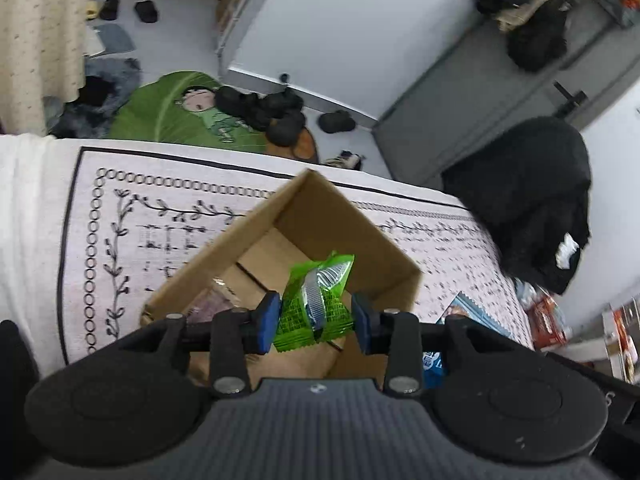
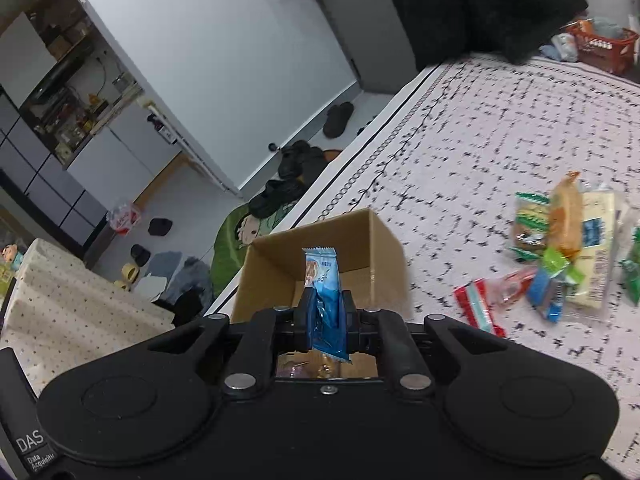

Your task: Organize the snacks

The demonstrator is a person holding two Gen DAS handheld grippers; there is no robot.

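Note:
An open cardboard box (image 1: 328, 216) stands on the patterned white cloth, also in the right wrist view (image 2: 384, 248). My left gripper (image 1: 315, 322) hovers over the box. A green snack packet (image 1: 316, 304) sits between its blue pads; a gap shows at the right pad, so the jaws look open around it. A purple packet (image 1: 212, 298) lies inside the box. My right gripper (image 2: 327, 320) is shut on a blue snack packet (image 2: 323, 284), held upright just above the box's near edge.
A pile of loose snack packets (image 2: 560, 256) lies on the cloth to the right of the box. A blue packet (image 1: 464, 312) lies beside the box. A black garment (image 1: 532, 200) hangs at the cloth's far right edge. An orange basket (image 2: 604, 46) stands far back.

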